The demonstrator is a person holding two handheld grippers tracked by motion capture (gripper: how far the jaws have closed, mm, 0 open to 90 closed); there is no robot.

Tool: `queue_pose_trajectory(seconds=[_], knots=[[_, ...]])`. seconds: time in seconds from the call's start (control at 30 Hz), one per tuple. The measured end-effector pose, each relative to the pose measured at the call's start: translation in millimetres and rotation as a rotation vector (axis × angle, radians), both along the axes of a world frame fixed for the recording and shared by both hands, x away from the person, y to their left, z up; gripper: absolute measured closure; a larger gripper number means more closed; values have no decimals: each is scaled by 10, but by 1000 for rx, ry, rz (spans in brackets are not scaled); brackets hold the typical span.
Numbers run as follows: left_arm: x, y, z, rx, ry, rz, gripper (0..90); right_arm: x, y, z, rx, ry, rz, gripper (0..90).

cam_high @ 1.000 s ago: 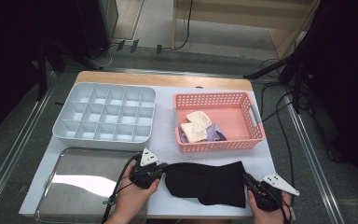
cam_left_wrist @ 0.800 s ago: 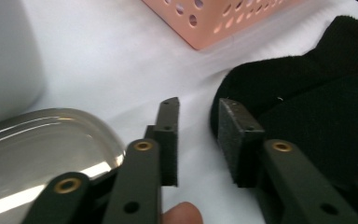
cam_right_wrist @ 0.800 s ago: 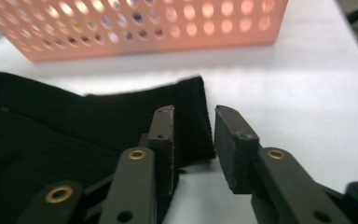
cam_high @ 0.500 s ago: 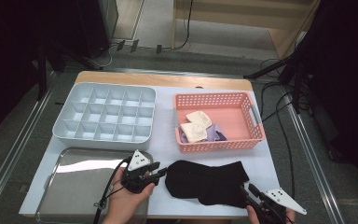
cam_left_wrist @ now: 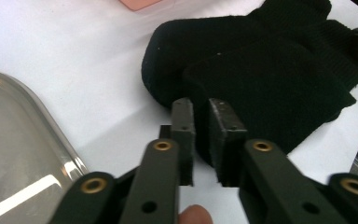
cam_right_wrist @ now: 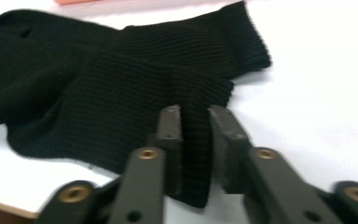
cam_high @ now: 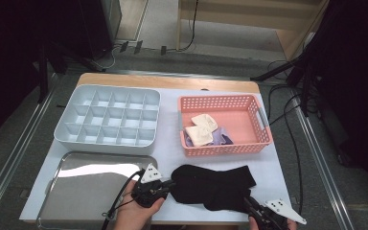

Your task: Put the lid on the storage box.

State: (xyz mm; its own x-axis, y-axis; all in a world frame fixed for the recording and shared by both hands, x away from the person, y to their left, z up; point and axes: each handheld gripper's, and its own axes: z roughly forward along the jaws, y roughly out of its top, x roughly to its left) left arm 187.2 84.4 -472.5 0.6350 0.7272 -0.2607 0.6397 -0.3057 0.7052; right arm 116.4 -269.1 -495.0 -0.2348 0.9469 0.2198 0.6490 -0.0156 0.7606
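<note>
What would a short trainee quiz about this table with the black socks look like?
1. True or false: the black knitted socks lie inside the pink plastic basket.
2. Which tongs grip the socks? A) left only B) right only C) both
3. What lies left of the socks, by the left tongs?

Key: 1. False, they lie on the white table. 2. C, the right tongs pinch them too. 3. The shiny metal tray.
</note>
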Motion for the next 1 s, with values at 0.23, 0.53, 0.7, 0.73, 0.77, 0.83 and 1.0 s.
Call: queue_pose_trajectory(seconds=[0.23, 0.53, 0.7, 0.73, 0.77, 0.83, 1.0], knots=[[-7, 12, 77, -31, -15, -13, 884, -21, -74, 133, 6, -60, -15, 820], [76, -32, 156, -51, -32, 3, 884, 184, -167, 360, -14, -120, -14, 814], [167, -59, 132, -53, -18, 32, 883, 406, -178, 351, -37, -98, 5, 812], [185, -70, 123, -45, -14, 32, 883, 448, -186, 345, -32, -87, 2, 812], [199, -85, 115, -34, -14, 31, 883, 492, -195, 331, -31, -78, 5, 811], [219, -116, 105, -26, -7, 29, 882, 563, -206, 296, -36, -68, 2, 811], [258, -134, 90, -9, -12, 57, 868, 659, -221, 186, -18, -65, 10, 739]])
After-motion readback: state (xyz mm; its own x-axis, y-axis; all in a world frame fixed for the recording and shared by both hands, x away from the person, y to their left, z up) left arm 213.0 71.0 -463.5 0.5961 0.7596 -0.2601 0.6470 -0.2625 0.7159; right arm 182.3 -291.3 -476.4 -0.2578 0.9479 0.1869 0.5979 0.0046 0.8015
